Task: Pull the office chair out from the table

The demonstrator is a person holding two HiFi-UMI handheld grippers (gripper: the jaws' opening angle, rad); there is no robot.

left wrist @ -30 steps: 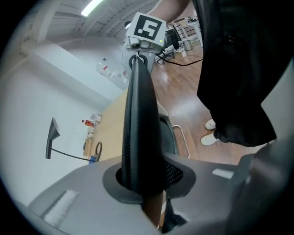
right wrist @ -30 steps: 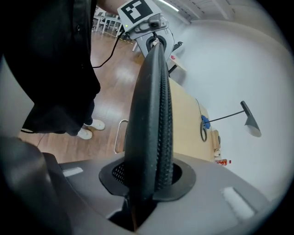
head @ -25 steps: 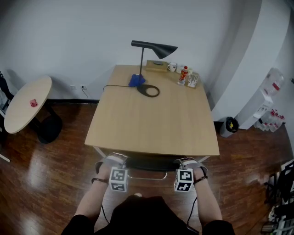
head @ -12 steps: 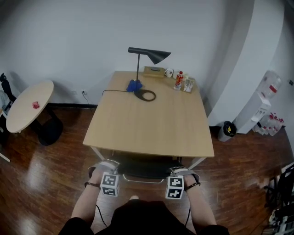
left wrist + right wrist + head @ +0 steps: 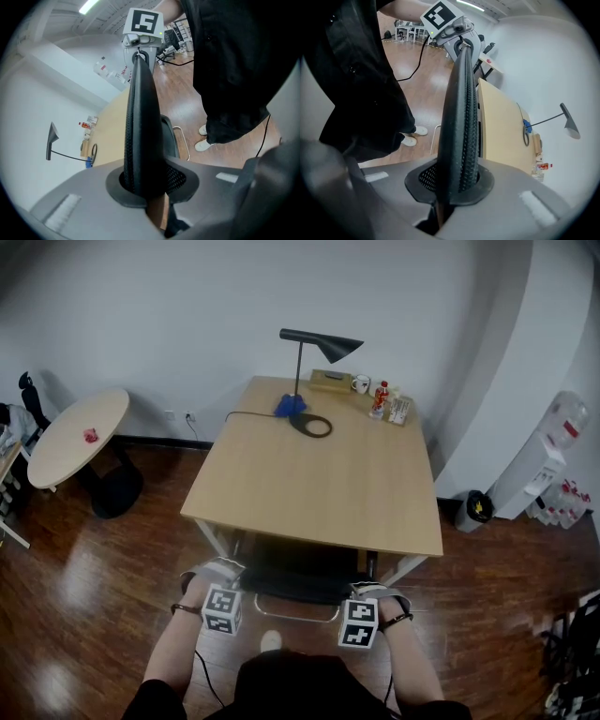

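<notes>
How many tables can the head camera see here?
2: a rectangular wooden desk in the middle, a round table at left. Something cut off at the far left edge may be another.

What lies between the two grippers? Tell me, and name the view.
The office chair's black backrest spans the stretch, clearest in the head view. The left gripper is clamped on one end; the right gripper is closing its jaws on the other.

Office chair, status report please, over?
Left gripper shut on chair, at the backrest's top. Right gripper closing, backrest between its jaws. Chair partly under table. Person's shoe close behind it.
</notes>
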